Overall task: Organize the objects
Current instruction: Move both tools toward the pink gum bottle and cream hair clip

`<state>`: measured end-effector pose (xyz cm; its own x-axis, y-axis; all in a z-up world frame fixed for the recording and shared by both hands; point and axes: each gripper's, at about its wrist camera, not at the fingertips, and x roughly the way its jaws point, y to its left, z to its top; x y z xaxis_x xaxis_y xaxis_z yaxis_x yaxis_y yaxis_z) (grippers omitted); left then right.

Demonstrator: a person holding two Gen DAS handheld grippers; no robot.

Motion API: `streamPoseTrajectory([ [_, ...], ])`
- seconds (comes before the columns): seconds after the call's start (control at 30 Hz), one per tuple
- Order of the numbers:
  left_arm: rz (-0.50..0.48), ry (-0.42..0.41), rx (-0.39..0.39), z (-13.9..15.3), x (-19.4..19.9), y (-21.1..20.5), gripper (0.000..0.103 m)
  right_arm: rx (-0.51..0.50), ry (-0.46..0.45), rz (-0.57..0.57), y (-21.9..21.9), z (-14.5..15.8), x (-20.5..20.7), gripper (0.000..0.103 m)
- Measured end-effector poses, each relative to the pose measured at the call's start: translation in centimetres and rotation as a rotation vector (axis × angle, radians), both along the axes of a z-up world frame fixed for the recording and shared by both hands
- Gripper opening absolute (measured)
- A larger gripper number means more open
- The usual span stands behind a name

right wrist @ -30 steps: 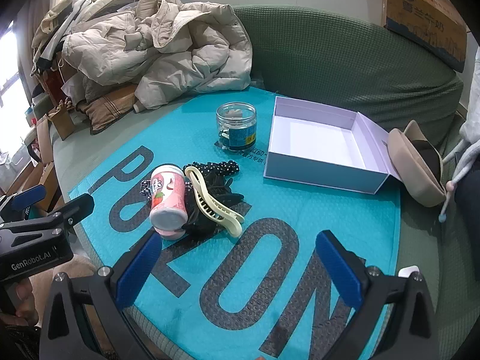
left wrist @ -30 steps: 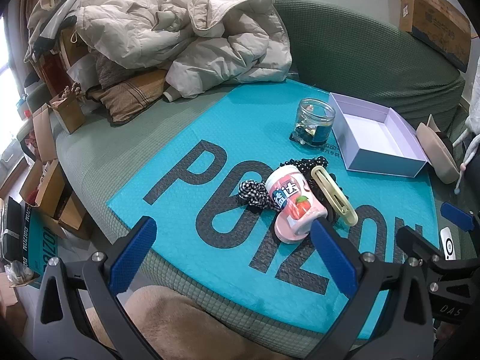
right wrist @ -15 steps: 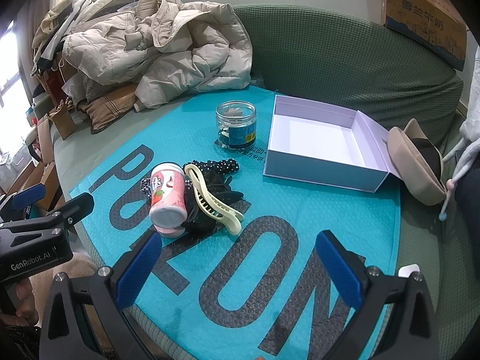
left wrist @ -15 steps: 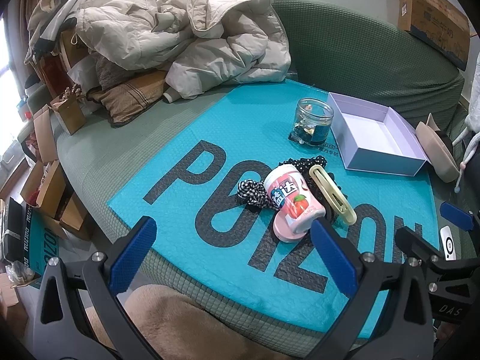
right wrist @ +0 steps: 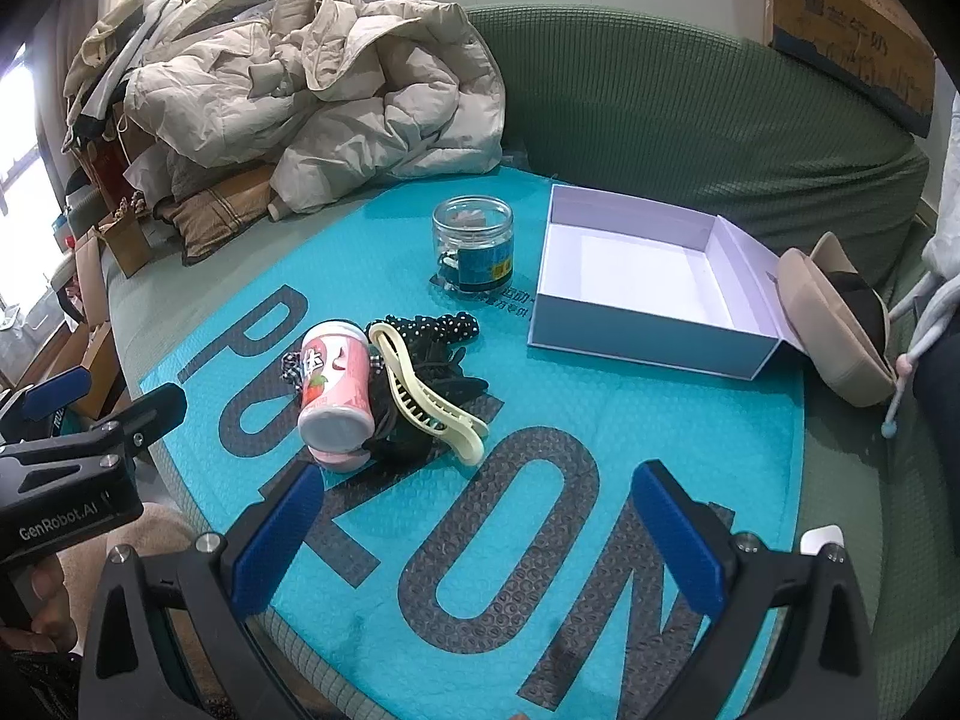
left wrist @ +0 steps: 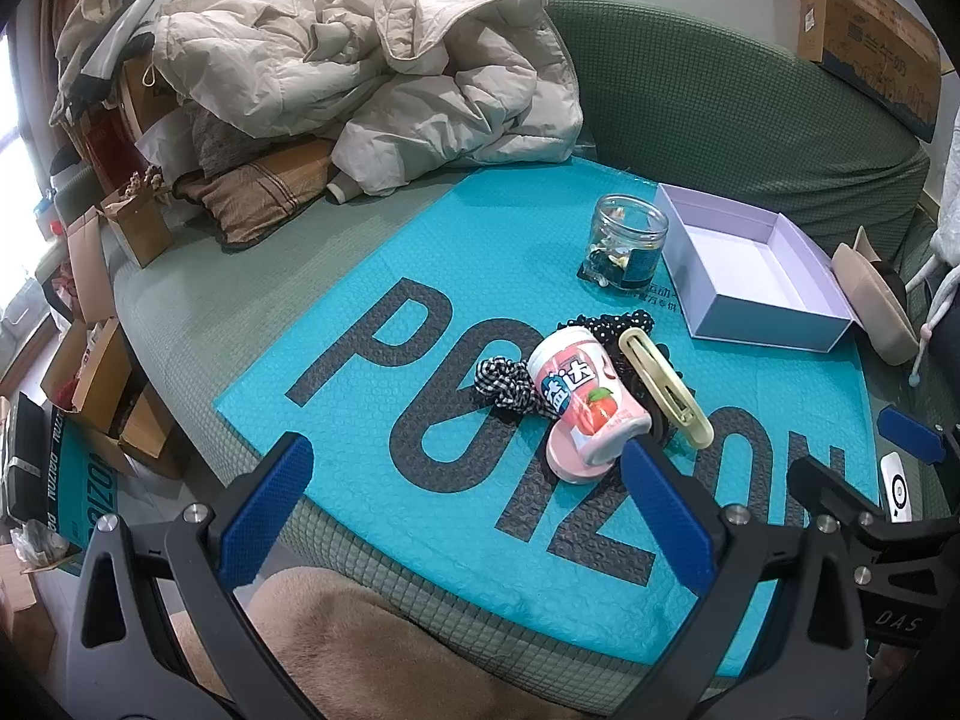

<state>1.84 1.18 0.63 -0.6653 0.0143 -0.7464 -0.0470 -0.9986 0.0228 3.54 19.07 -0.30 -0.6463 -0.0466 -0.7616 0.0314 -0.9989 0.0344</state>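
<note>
Left wrist: pink canister tipped over mid-mat among scrunchies, cream hair claw alongside. Left gripper low at near edge, spread wide, empty.

Right wrist: same pile left of open white box. Right gripper wide, empty.

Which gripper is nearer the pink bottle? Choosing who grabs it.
Left gripper: pink bottle lies just beyond its right finger. Right gripper sits farther back, bottle off its left.

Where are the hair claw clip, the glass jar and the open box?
hair claw clip (right wrist: 433, 405), right wrist view, mid-spine.
glass jar (right wrist: 473, 252), right wrist view, side wall.
open box (right wrist: 648, 333), right wrist view, near outer wall.
</note>
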Motion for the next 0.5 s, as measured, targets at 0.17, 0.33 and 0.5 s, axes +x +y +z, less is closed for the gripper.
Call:
streamPoseTrajectory([
  [0.17, 0.001, -0.01, 0.0, -0.2, -0.2, -0.1, 0.103, -0.003, -0.014, 0.001, 0.0, -0.4, -0.3, 0.103],
  [0.33, 0.005, -0.027, 0.0, -0.9, -0.8, -0.1, 0.103, -0.006, -0.032, 0.0, 0.0, -1.0, -0.9, 0.103],
  [0.5, 0.01, -0.055, 0.0, -1.9, -1.5, -0.2, 0.103, -0.011, -0.059, 0.003, 0.0, -1.9, -1.6, 0.103],
])
